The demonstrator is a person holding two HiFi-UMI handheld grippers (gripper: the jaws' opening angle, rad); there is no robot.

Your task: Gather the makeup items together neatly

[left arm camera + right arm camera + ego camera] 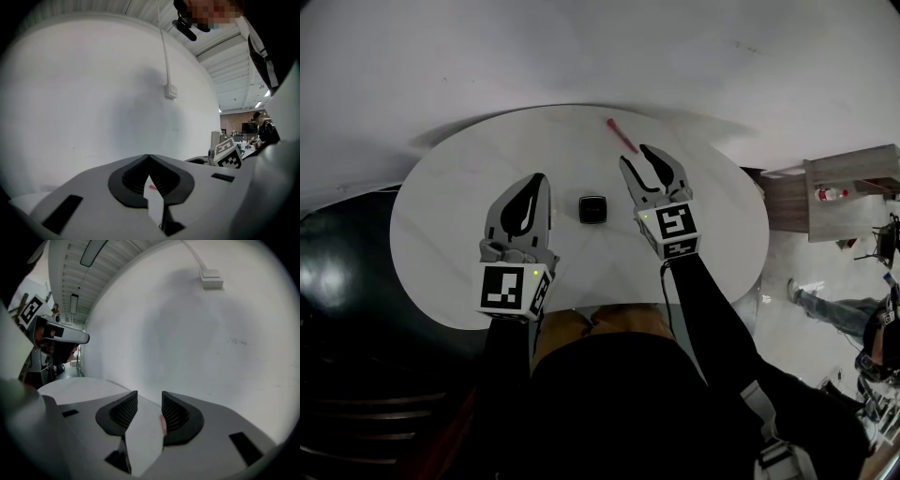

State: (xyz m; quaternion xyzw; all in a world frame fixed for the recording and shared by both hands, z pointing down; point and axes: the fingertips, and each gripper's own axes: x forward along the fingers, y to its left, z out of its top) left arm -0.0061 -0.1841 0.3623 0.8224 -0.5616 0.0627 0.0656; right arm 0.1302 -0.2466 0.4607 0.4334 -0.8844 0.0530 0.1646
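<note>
A small black square compact point(593, 209) lies on the round white table point(450, 187), between my two grippers. A slim pink stick point(622, 135) rests near the table's far edge. My left gripper point(541, 180) hovers left of the compact, tips together and nothing held. In the left gripper view its jaws point(149, 156) meet at the tips, and a bit of the pink stick point(153, 187) shows through the gap below them. My right gripper point(636, 156) is right of the compact, just short of the stick, open and empty. In the right gripper view point(149, 400) the pink stick point(162, 423) lies ahead by the right pad.
A white wall rises just behind the table, with a cable box point(211, 278) on it. Dark floor point(337, 272) lies to the left. A wooden shelf point(853, 178) with a bottle stands at the right, and a person point(834, 309) is beyond it.
</note>
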